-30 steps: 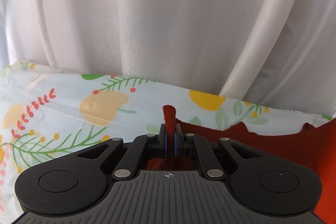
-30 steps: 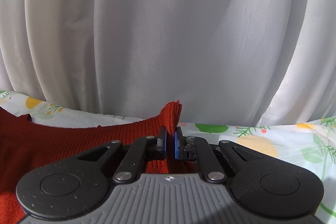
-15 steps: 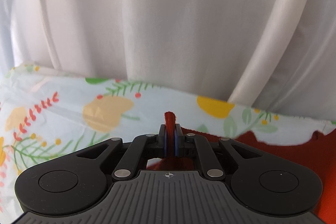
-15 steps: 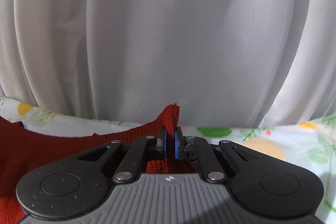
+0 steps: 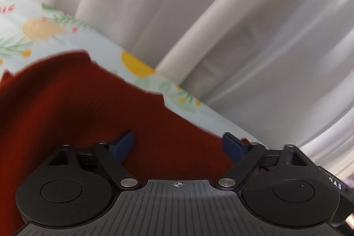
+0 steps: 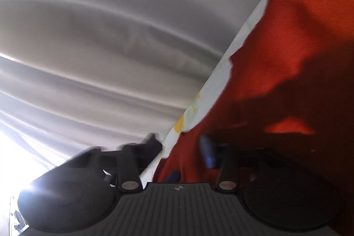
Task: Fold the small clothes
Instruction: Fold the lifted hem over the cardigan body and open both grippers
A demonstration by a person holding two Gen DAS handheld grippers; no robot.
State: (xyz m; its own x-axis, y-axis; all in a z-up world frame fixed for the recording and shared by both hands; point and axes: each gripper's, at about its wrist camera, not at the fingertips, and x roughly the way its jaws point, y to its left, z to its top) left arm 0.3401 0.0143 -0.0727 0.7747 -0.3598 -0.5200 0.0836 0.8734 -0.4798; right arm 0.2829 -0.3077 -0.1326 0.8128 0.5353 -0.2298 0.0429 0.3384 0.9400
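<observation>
A rust-red knit garment lies on the floral cloth, its far edge near the curtain. My left gripper is open over it, blue pads spread wide with cloth between them but not pinched. The right wrist view is blurred and tilted. The same red garment fills its right side. My right gripper is open, its fingers spread apart, with a fold of the red cloth lying loose between them.
A floral tablecloth covers the table, seen also in the right wrist view as a thin strip. White pleated curtains hang right behind the table's far edge and fill the left of the right wrist view.
Both grippers were shut on pinches of the red cloth; now both have opened and let go. Both views have rolled and swung, the right one strongly, and the garment lies on the table.
</observation>
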